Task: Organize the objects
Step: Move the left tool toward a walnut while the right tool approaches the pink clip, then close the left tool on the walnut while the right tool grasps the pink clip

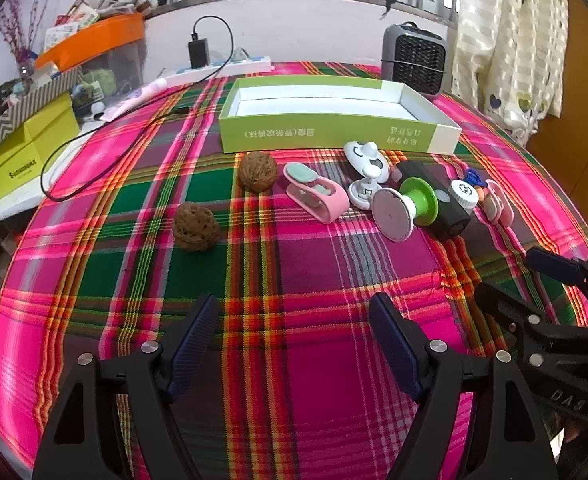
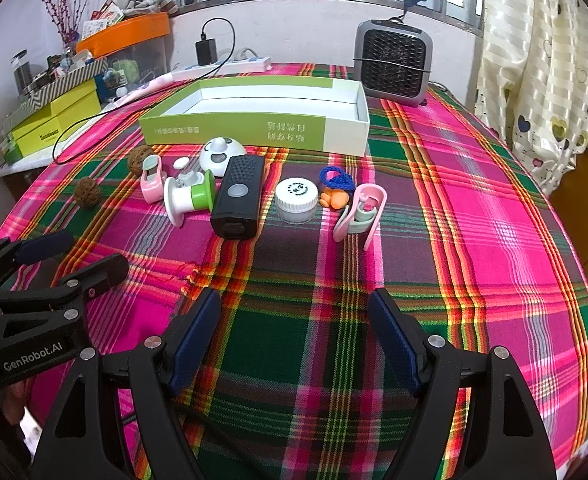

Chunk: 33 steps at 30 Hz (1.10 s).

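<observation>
In the left wrist view, the left gripper (image 1: 294, 344) is spread wide and holds nothing; its two blue pads stand over bare plaid tablecloth (image 1: 302, 272). Ahead of it the small things lie in a loose row. Left of the line between the fingers is the near walnut (image 1: 195, 226), and the far walnut (image 1: 257, 171) is behind it, nearer the green box (image 1: 334, 132). More to the right come a pink clip (image 1: 316, 192), a white round toy (image 1: 368, 160), a green and white spool (image 1: 408, 207) that touches a black device (image 1: 438, 200), then a white jar (image 1: 462, 195) and a second pink clip (image 1: 498, 204). The box is open and lies behind the whole row, its front wall just beside the far walnut and the toy. Between the pads and the row there is a wide free strip of cloth. The right gripper (image 1: 518, 280) enters from the right edge with its fingers also apart.

In the right wrist view, the right gripper (image 2: 294, 340) is wide apart and empty too, over bare cloth. Straight ahead are the white jar (image 2: 296, 200) and the second pink clip (image 2: 360, 216), with an orange toy on a blue cord (image 2: 334, 194) between and behind them. The black device (image 2: 239, 196) lies left of the jar, and the spool (image 2: 187, 198) is beside it. The green box (image 2: 261, 130) stands behind all. To the right the cloth is free up to the table edge, where a curtain (image 2: 542, 80) hangs. A grey fan (image 2: 393, 62) stands just behind the right corner of the box. The left gripper (image 2: 77, 256) shows at the left edge, fingers parted.
</observation>
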Each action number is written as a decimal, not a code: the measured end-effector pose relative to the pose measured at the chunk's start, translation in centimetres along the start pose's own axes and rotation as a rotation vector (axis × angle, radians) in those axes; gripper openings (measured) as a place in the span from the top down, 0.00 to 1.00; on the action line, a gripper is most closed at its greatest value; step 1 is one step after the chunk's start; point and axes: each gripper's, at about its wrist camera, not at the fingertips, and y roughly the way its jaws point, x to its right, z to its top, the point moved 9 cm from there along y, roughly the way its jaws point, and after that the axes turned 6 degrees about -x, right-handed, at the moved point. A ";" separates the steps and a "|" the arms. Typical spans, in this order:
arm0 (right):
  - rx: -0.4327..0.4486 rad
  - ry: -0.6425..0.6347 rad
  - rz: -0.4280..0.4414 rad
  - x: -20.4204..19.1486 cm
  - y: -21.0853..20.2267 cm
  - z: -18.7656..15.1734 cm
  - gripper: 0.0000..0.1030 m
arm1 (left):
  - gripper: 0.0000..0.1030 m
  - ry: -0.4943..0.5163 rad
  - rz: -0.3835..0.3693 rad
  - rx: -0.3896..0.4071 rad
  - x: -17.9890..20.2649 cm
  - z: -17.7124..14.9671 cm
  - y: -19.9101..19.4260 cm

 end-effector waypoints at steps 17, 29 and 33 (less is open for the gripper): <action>-0.029 0.108 -0.015 4.5 0.9 1.6 0.27 | 0.25 -0.081 -0.019 0.002 -4.9 0.9 0.3; -0.029 0.122 -0.036 5.5 2.0 3.4 0.34 | 0.32 -0.126 -0.010 0.021 -6.9 3.1 1.8; -0.036 0.124 -0.036 5.5 2.2 3.7 0.34 | 0.35 -0.122 -0.007 0.023 -7.1 3.4 1.9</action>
